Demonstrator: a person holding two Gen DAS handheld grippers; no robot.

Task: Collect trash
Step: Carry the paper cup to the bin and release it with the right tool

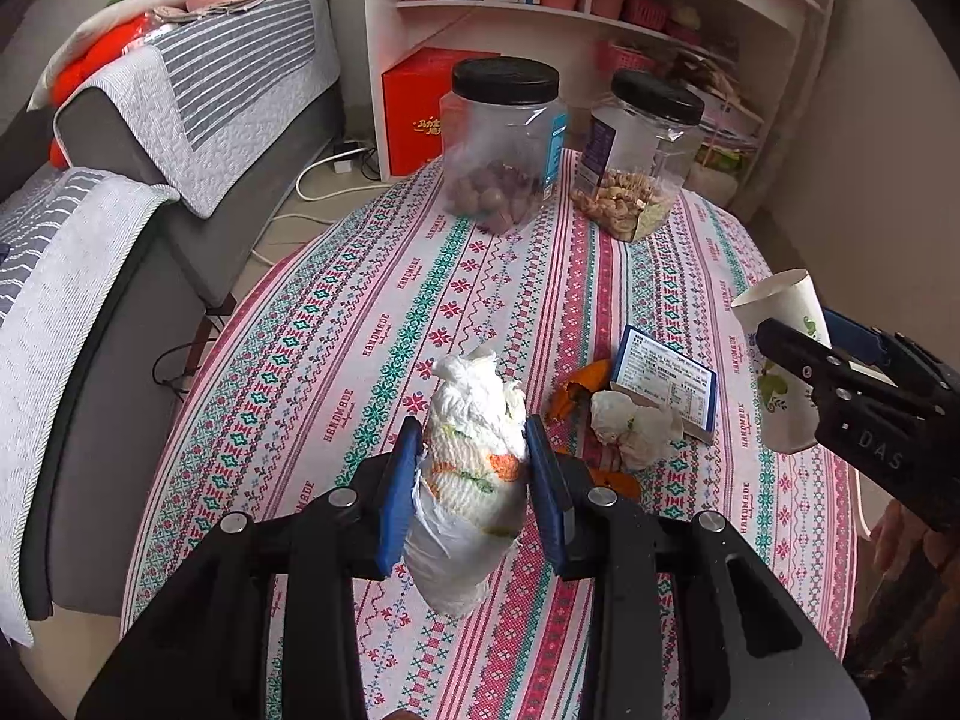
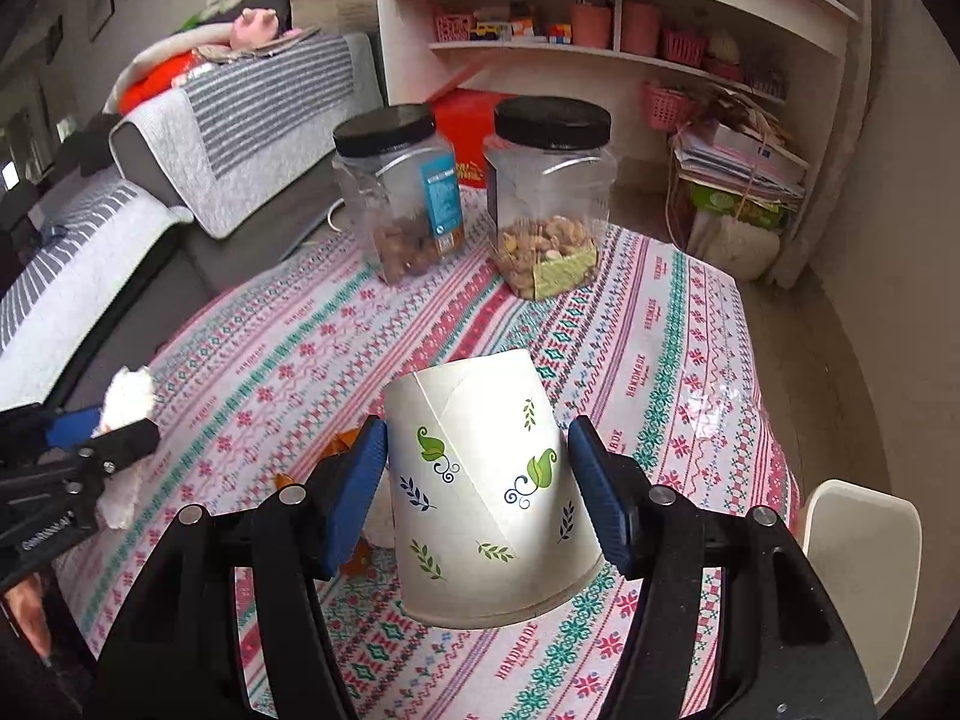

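Both claws loaded, trash up off the bench!

The left claw (image 1: 471,456) is clenched partway on a crumpled tissue wad (image 1: 474,474), blue pads pressing both its sides, and the wad hangs clear above the patterned tablecloth of the bench (image 1: 336,324). The right claw (image 2: 477,480) stands wider, gripping a paper cup (image 2: 486,498) printed with green leaves, held upside down and tilted, its mouth facing down over the bench. Left on the cloth, just beyond the left claw: a second crumpled tissue (image 1: 633,426), bits of orange peel (image 1: 576,390) beside it, and a blue-edged carton (image 1: 669,384) touching that tissue. At the far edge, two clear jars with black lids (image 1: 504,144) stand side by side, holding nuts.
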